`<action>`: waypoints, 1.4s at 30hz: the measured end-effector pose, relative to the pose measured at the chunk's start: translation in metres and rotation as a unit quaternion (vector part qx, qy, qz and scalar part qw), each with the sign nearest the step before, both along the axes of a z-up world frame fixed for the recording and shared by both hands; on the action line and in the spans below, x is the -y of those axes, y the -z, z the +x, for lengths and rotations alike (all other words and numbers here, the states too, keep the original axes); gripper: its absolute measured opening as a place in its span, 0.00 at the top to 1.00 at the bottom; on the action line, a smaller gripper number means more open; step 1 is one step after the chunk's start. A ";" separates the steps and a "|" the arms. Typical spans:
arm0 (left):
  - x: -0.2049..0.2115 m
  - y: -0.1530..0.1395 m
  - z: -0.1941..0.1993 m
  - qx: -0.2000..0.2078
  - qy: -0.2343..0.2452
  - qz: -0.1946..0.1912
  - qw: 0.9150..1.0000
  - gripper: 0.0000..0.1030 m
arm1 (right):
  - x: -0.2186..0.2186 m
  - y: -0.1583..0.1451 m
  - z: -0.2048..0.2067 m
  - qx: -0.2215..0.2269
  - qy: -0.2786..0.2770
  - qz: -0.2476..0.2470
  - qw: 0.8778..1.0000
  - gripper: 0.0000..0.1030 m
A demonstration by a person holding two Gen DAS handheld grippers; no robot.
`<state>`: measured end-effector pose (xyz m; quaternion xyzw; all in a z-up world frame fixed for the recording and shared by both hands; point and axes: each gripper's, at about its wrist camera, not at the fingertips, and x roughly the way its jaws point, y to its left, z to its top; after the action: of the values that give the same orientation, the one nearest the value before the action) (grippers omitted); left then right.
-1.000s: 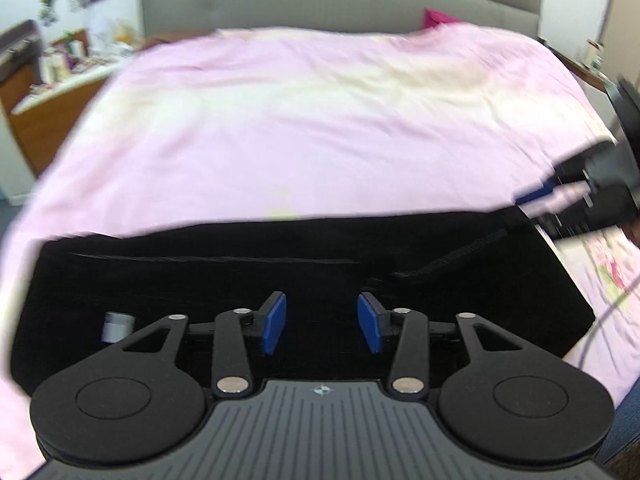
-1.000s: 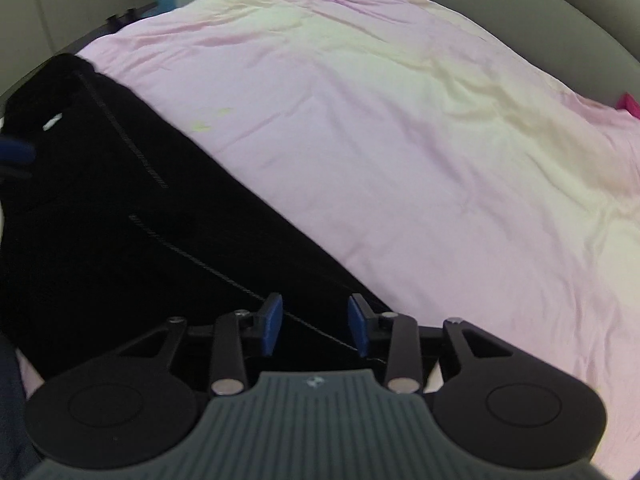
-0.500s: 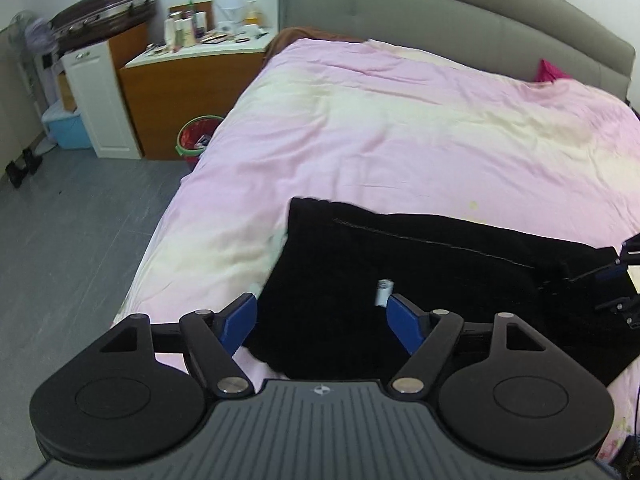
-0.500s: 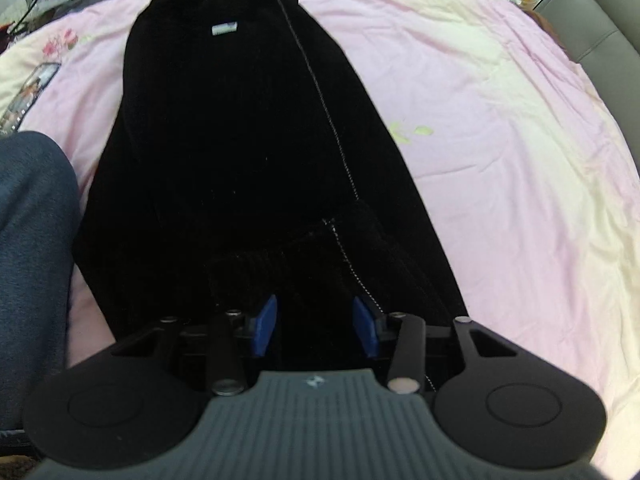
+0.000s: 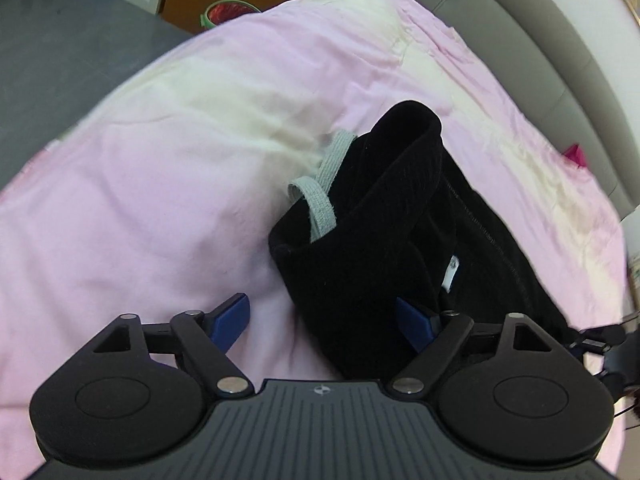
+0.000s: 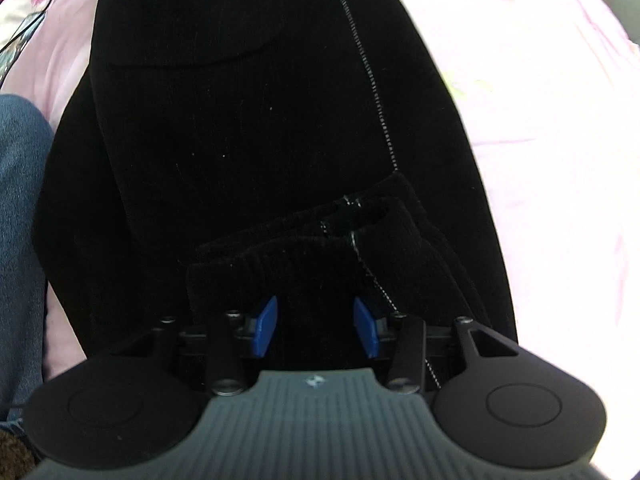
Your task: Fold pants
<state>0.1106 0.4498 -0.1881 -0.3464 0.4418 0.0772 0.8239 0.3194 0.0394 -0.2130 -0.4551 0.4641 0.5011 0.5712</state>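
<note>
Black pants (image 5: 392, 216) lie on a pink bedspread (image 5: 160, 168). In the left wrist view the waistband end faces me, with a grey drawstring (image 5: 324, 184) and a white label (image 5: 451, 272) showing. My left gripper (image 5: 324, 320) is wide open, its jaws straddling the waistband's near corner. In the right wrist view the pants (image 6: 248, 112) fill the frame, with the leg cuffs (image 6: 316, 240) bunched just ahead. My right gripper (image 6: 316, 326) is open over the cuffs.
A grey padded headboard (image 5: 540, 40) runs along the far side. A wooden cabinet and a green bin with red inside (image 5: 224, 12) stand on the grey floor left of the bed. A jeans-clad leg (image 6: 20, 220) is at the right wrist view's left edge.
My left gripper has opened wider and moved in close to the waistband. My right gripper has moved in low over the cuffs and stays open.
</note>
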 end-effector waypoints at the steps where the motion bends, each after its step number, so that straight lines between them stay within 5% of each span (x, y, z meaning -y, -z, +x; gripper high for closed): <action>1: -0.003 0.006 0.004 0.006 0.000 -0.013 1.000 0.04 | -0.003 0.001 0.002 -0.005 -0.001 -0.005 1.000 0.59; 4: -0.005 0.015 0.014 0.009 -0.006 -0.032 0.999 0.02 | -0.007 0.005 0.007 -0.017 0.002 -0.010 1.000 0.58; 6: -0.003 0.018 0.021 0.015 0.000 -0.036 0.999 0.09 | -0.009 0.007 0.010 -0.024 0.005 -0.011 1.000 0.58; 9: -0.001 0.018 0.028 0.006 -0.014 -0.038 0.999 0.31 | -0.012 0.009 0.011 -0.028 0.005 -0.015 0.999 0.58; 11: -0.001 0.010 0.026 0.007 -0.022 -0.034 0.999 0.54 | -0.015 0.009 0.011 -0.026 0.003 -0.018 0.999 0.58; 14: 0.005 -0.013 0.026 0.024 -0.014 -0.016 1.000 0.67 | -0.016 0.009 0.009 -0.024 0.003 -0.020 1.000 0.58; 25: 0.097 -0.129 0.046 0.114 0.038 0.055 0.991 0.72 | -0.003 -0.003 -0.017 0.021 0.037 0.003 0.999 0.58; 27: 0.127 -0.148 0.054 0.126 0.051 0.072 0.988 0.73 | 0.003 -0.011 -0.021 0.032 0.053 0.014 0.998 0.51; 34: 0.271 -0.175 0.095 0.144 0.124 0.190 0.963 0.73 | 0.060 -0.047 -0.030 0.029 0.147 0.066 0.987 0.45; 42: 0.436 -0.115 0.127 0.121 0.256 0.269 0.921 0.73 | 0.160 -0.059 -0.042 0.011 0.262 0.091 0.961 0.45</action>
<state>0.2372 0.0140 -0.0733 0.0064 0.3747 -0.0631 0.9250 0.2773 -0.1209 -0.1535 -0.2692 0.5132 0.3689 0.7266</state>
